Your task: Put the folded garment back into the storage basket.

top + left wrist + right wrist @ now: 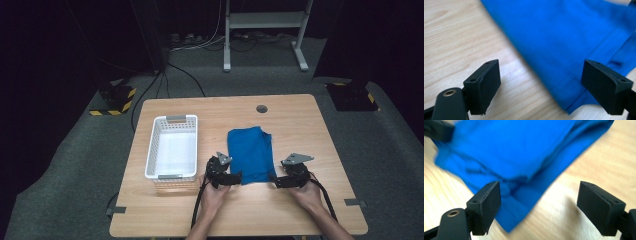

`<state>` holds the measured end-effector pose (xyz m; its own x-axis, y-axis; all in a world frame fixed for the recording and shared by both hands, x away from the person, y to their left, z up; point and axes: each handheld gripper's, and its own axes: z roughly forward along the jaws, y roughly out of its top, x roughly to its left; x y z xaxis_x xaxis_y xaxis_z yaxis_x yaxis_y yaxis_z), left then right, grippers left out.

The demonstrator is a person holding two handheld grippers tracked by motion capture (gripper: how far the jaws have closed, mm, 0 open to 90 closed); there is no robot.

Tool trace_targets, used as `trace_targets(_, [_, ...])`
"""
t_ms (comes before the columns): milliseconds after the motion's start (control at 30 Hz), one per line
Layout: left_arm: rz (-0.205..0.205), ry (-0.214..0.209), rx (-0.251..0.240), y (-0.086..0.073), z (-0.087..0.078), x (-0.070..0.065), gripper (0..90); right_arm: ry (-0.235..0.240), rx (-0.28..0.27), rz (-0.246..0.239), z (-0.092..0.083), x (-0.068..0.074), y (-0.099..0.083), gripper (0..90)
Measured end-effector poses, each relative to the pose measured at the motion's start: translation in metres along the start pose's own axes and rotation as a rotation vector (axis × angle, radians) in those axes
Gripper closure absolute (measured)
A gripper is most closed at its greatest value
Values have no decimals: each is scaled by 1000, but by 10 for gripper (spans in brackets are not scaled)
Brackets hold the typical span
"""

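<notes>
Right now, from above, the folded blue cloth (251,155) lies mid-bench beside the white basket (172,147), left tongs (236,178) and right tongs (276,182) at its near corners; each gripper view shows jaws spread, pinching nothing; best catch every layer; blurred folds hide the layers

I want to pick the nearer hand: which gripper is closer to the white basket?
The left gripper. It sits at the blue cloth's near-left corner, just beside the basket; the right gripper is across the cloth.
</notes>
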<state>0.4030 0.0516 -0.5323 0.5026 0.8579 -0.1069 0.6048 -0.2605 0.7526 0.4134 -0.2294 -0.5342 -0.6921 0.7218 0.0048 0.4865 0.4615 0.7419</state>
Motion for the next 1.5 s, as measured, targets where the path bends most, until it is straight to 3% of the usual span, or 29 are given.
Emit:
trace_targets(33, [-5, 2, -3, 2, 1, 0, 164, 12, -38, 20, -2, 0, 6, 200])
trace_targets(133, [3, 16, 14, 10, 10, -1, 167, 11, -58, 36, 1, 1, 16, 205])
trace_targets(300, [17, 52, 58, 16, 25, -2, 161, -40, 5, 72, 27, -6, 25, 208])
trace_targets(367, [33, 54, 66, 14, 23, -2, 160, -27, 12, 96, 28, -8, 23, 204])
trace_targets(533, [31, 44, 59, 11, 17, 1, 158, -27, 9, 49, 18, -5, 18, 206])
trace_targets(600, [13, 47, 42, 15, 18, 3, 164, -37, -9, 53, 16, -6, 20, 210])
trace_targets(633, [5, 52, 47, 17, 21, 4, 165, -51, -18, 91, 19, -11, 25, 209])
trace_targets(667, [8, 62, 57, 19, 24, 4, 165, -51, -18, 91, 19, -11, 25, 209])
trace_targets(767, [5, 60, 73, 20, 26, 5, 158, -60, 26, 89, 29, -16, 26, 196])
trace_targets(833, [23, 62, 82, 17, 22, 6, 157, -55, 26, 88, 27, -17, 25, 195])
trace_targets(967, [3, 56, 56, 16, 15, 12, 160, -71, 20, 38, 17, -16, 24, 205])
trace_targets(1067, [-7, 52, 51, 25, 20, 13, 161, -57, -12, 86, 22, -19, 34, 207])
trace_targets(1133, [0, 60, 63, 27, 25, 11, 165, -63, -6, 88, 25, -19, 35, 207])
trace_targets(1167, [-2, 64, 93, 27, 31, 12, 164, -79, 22, 87, 32, -20, 35, 207])
trace_targets(1300, [-9, 54, 78, 24, 26, 12, 161, -67, 38, 99, 31, -23, 31, 195])
trace_targets(1400, [-6, 47, 68, 23, 26, 10, 161, -71, 21, 79, 26, -20, 33, 205])
trace_targets(1500, [-16, 40, 57, 24, 30, 10, 166, -69, -10, 99, 29, -21, 35, 212])
